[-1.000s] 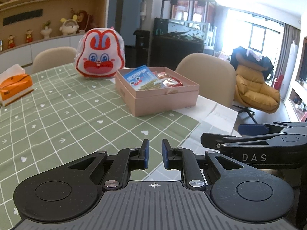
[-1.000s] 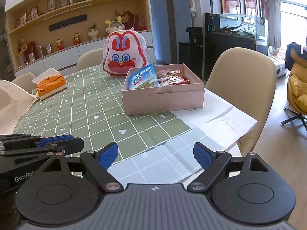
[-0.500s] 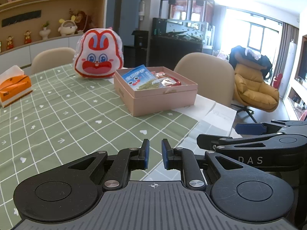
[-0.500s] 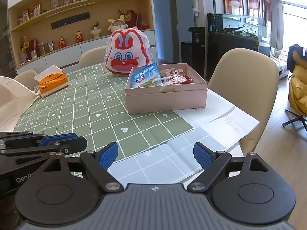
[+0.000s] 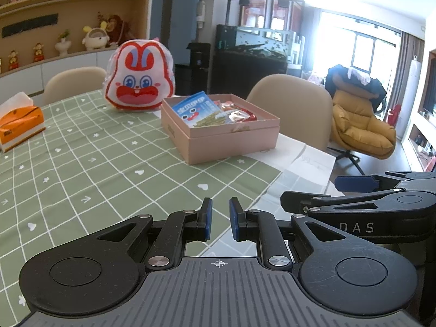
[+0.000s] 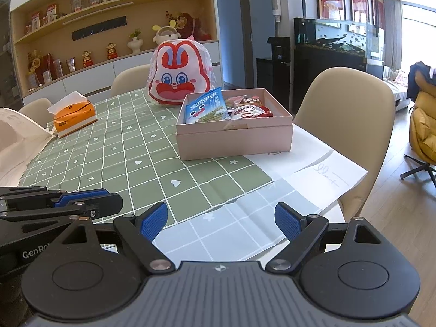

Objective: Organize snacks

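Note:
A pink box (image 5: pixel 231 136) (image 6: pixel 234 139) stands on the green checked tablecloth (image 5: pixel 81 158). It holds a blue snack packet (image 5: pixel 200 109) (image 6: pixel 207 106) and red-and-white snack packets (image 5: pixel 237 113) (image 6: pixel 249 109). A rabbit-face bag (image 5: pixel 140 81) (image 6: pixel 178 75) stands behind the box. My left gripper (image 5: pixel 219 219) hovers near the table's front edge, its jaws nearly closed with a narrow gap and nothing between them. My right gripper (image 6: pixel 220 222) is open and empty, beside the left one, well short of the box.
An orange tissue box (image 5: pixel 20 124) (image 6: pixel 73 117) sits at the far left. Beige chairs (image 6: pixel 346 125) (image 5: pixel 294 109) stand round the table. White paper (image 6: pixel 313 163) lies under the box at the table's right edge. A yellow armchair (image 5: pixel 359 128) stands further right.
Both grippers have drawn back slightly and risen a little, so the box looks slightly lower and farther. Jaw openings are unchanged.

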The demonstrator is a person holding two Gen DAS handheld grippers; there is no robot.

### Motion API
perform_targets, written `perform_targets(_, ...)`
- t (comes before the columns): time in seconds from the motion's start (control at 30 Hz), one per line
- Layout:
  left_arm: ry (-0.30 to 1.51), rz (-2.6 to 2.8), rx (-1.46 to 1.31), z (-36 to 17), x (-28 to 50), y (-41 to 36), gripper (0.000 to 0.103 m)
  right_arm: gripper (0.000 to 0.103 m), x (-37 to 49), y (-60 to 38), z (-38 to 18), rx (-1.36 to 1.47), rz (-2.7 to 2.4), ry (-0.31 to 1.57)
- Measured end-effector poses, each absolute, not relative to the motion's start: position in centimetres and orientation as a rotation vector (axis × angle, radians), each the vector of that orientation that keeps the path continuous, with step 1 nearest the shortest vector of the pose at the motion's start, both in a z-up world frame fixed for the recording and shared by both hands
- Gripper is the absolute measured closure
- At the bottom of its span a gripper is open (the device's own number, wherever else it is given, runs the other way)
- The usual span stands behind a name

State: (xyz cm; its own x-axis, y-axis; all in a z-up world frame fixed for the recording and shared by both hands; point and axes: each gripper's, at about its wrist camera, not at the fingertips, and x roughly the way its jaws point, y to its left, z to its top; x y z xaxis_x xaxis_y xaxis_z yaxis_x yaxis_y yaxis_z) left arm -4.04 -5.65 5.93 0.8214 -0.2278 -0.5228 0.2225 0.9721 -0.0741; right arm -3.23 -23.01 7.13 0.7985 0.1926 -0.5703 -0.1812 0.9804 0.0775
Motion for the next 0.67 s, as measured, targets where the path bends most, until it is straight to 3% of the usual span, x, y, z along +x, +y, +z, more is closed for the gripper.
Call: perform_targets(0.67, 0.554, -0.215, -0.014, 5.5, -3.4, -5.3, 0.085, 0.016, -2.2, -23.1, 7.1, 0.017, 0.198, 0.595)
